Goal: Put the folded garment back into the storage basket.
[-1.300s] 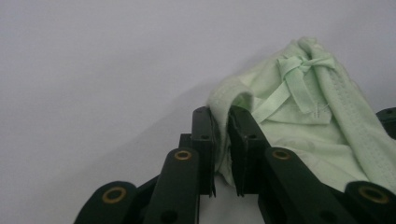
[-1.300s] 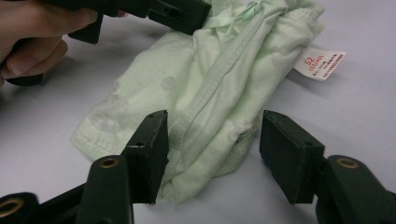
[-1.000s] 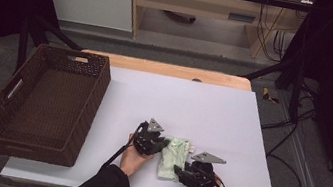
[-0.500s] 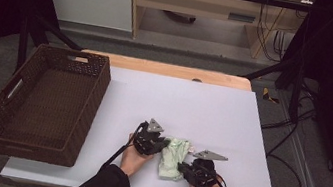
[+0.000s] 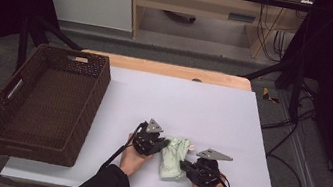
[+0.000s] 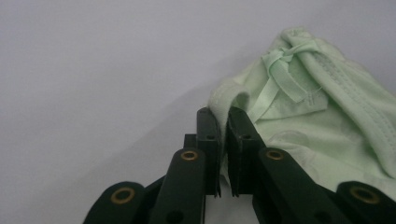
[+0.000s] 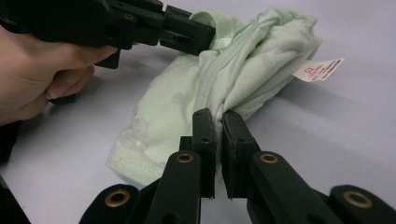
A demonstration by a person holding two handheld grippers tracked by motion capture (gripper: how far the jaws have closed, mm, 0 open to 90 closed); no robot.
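Since the earlier frame: right gripper [image 5: 183, 164] has shifted in toward the garment, and the pale green garment [image 5: 173, 157] is bunched narrower, more upright on the worktop [image 5: 212, 111] than when it lay spread.

Position: garment lies on the white worktop near the front edge, between the two grippers, well apart from the wicker basket [image 5: 42, 99] at left.

Jaws: left gripper [image 6: 223, 122] jaws nearly closed, pinching a folded edge of the fabric; right gripper [image 7: 217, 122] jaws likewise narrow, clamped on a gathered ridge of cloth. Both holds appear firm.

Progress (judgement): folding or gathering is approx. midway; fabric gripped on both sides and drawn together, but not yet a tidy fold. Likely left: finish the fold, then poss. transfer to the basket, which holds nothing visible.

Materials: soft knit cotton-type cloth, mint green, faint dot print, stitched elastic-look hem, small ribbon bow [image 6: 285, 70] at the edge. White label w/ red print [image 7: 318, 69] sticks out at the side. Basket dark brown woven, rectangular, w/ handle slots. Worktop smooth, matt
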